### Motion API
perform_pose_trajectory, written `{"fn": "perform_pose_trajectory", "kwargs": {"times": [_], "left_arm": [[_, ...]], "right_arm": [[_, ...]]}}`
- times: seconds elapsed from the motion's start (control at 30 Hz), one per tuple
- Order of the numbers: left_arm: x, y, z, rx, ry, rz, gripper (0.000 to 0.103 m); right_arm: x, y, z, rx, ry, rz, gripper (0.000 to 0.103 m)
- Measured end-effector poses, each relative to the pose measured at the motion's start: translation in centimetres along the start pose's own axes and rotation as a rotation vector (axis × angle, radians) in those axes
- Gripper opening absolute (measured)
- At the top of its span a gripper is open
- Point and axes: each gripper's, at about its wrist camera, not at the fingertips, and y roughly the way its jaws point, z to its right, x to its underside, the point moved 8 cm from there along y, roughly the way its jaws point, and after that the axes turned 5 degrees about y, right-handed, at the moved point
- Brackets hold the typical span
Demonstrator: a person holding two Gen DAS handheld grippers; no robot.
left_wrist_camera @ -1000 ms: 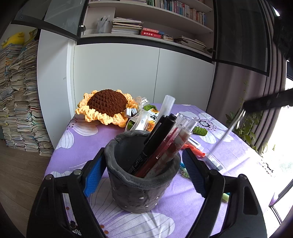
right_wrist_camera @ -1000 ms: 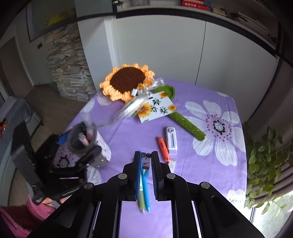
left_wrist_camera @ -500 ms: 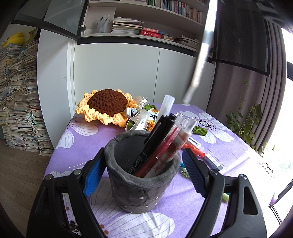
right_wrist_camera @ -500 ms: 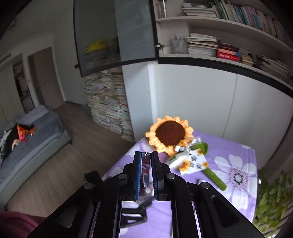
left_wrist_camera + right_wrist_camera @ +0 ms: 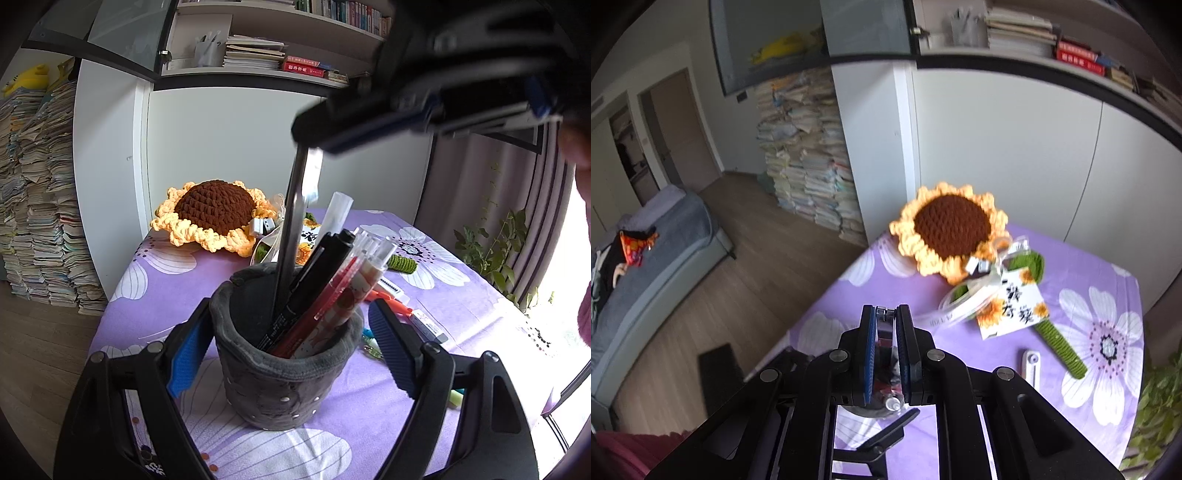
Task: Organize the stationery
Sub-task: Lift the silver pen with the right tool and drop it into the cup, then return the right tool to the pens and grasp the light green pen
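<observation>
A grey felt pen holder (image 5: 280,373) stands on the purple tablecloth with several pens in it. My left gripper (image 5: 284,354) is shut on the holder, one blue pad on each side. My right gripper (image 5: 885,347) is above the holder, shut on a slim clear pen (image 5: 291,229) that hangs down with its lower end inside the holder. In the right wrist view only the pen's top end (image 5: 884,314) shows between the pads. An orange marker (image 5: 391,301) and other pens lie on the cloth right of the holder.
A crocheted sunflower (image 5: 214,218) with a card and green stem (image 5: 1060,343) lies at the back of the table. A white correction tape (image 5: 1029,365) lies on the cloth. A white cabinet stands behind, paper stacks (image 5: 33,206) on the left, a plant (image 5: 495,251) on the right.
My right gripper lifted the clear pen off the table, carried it over the holder and lowered its tip inside. The left gripper and the holder stayed still.
</observation>
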Motion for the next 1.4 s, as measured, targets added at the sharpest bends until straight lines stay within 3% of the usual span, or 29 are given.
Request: {"fn": "perform_pose_trajectory", "kwargs": {"times": [0.33, 0.5, 0.63, 0.83, 1.0, 1.4], "left_arm": [[0.2, 0.3, 0.1, 0.002, -0.005, -0.011, 0.083], [0.2, 0.3, 0.0, 0.002, -0.005, -0.010, 0.083], [0.2, 0.2, 0.1, 0.003, -0.003, -0.006, 0.083], [0.0, 0.0, 0.1, 0.000, -0.001, 0.001, 0.083], [0.0, 0.0, 0.1, 0.001, -0.001, 0.001, 0.083], [0.0, 0.0, 0.1, 0.002, 0.001, 0.003, 0.084]], "right_arm": [[2.8, 1.9, 1.4, -0.012, 0.036, -0.089, 0.012], [2.9, -1.1, 2.9, -0.002, 0.079, -0.025, 0.012], [4.3, -3.1, 5.2, 0.056, 0.101, 0.001, 0.012], [9.6, 0.5, 9.4, 0.156, 0.181, -0.179, 0.012], [12.6, 4.3, 11.4, 0.176, 0.226, -0.306, 0.013], [13.9, 7.6, 8.5, 0.130, 0.095, -0.354, 0.013]]}}
